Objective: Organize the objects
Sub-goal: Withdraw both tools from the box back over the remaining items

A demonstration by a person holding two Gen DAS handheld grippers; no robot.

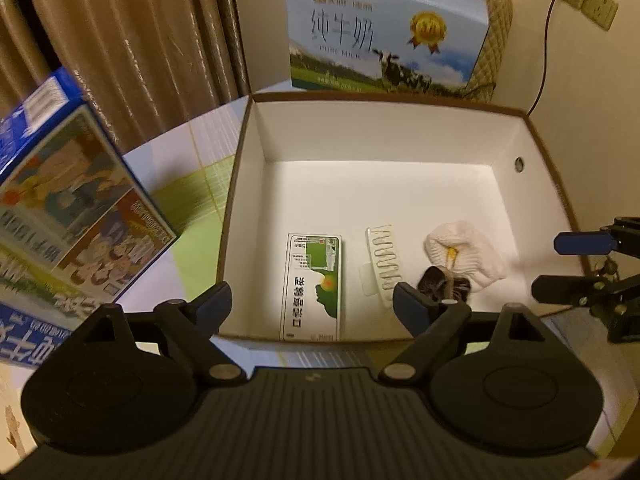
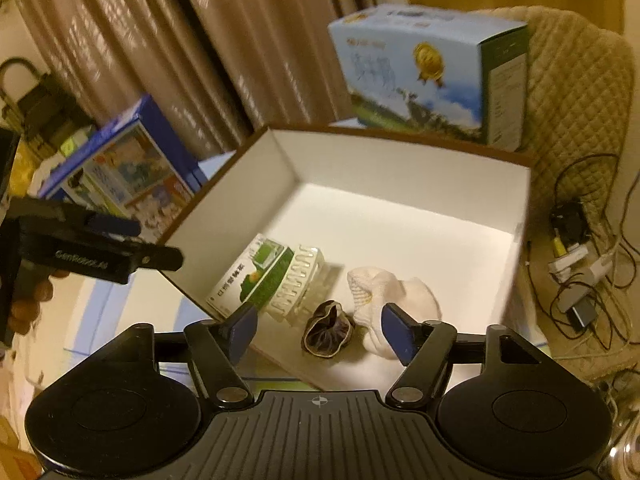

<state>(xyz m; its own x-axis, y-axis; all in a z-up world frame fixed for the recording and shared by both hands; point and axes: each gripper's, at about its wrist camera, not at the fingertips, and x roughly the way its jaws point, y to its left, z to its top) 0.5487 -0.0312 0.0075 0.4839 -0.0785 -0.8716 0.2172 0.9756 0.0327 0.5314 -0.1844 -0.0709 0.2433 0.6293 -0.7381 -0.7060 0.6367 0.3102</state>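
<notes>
A white-lined box point(image 1: 376, 136) with a brown rim holds a green and white carton point(image 1: 314, 284), a cream hair clip point(image 1: 383, 265), a white sock point(image 1: 466, 254) and a dark scrunchie point(image 1: 444, 282). My left gripper point(image 1: 312, 304) hovers open over the box's near edge, holding nothing. In the right wrist view the box point(image 2: 400, 168) shows the same carton point(image 2: 256, 276), clip point(image 2: 300, 284), sock point(image 2: 380, 296) and scrunchie point(image 2: 328, 334). My right gripper point(image 2: 320, 330) stands open above the scrunchie, nothing between its fingers.
A pale blue milk carton case point(image 1: 384, 32) stands behind the box, against a quilted chair back point(image 2: 576, 92). A blue picture box point(image 1: 68, 216) lies left of the box. Brown curtains point(image 1: 132, 40) hang behind. Cables and plugs point(image 2: 580, 256) lie to the right.
</notes>
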